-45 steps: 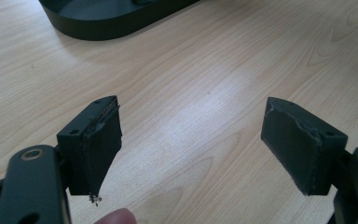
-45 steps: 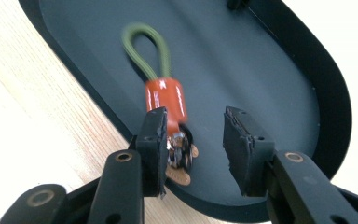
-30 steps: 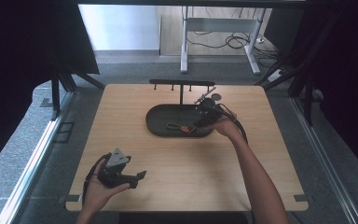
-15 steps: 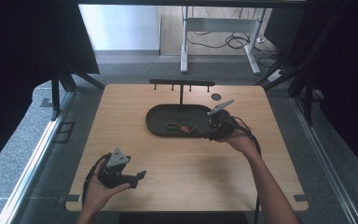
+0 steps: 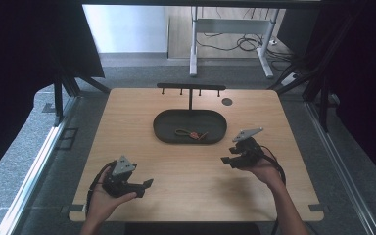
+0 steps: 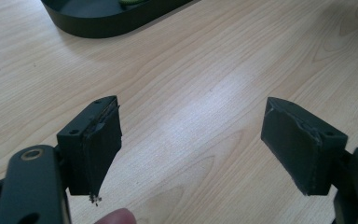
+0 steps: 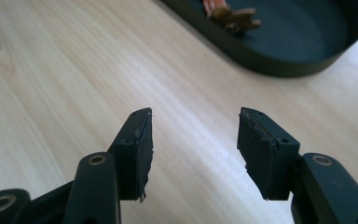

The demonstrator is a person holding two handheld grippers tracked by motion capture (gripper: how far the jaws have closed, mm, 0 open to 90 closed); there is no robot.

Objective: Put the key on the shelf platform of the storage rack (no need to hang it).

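A bracelet lies in the dark oval tray on the table.

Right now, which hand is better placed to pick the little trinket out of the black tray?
Right. The right claw, open and empty, sits just beside the tray holding the trinket; the left claw is at the table's near edge.

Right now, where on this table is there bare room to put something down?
Bare wood lies between the left gripper and right gripper, and left of the tray. The crowded part is the back middle: tray, bracelet inside, rack behind.
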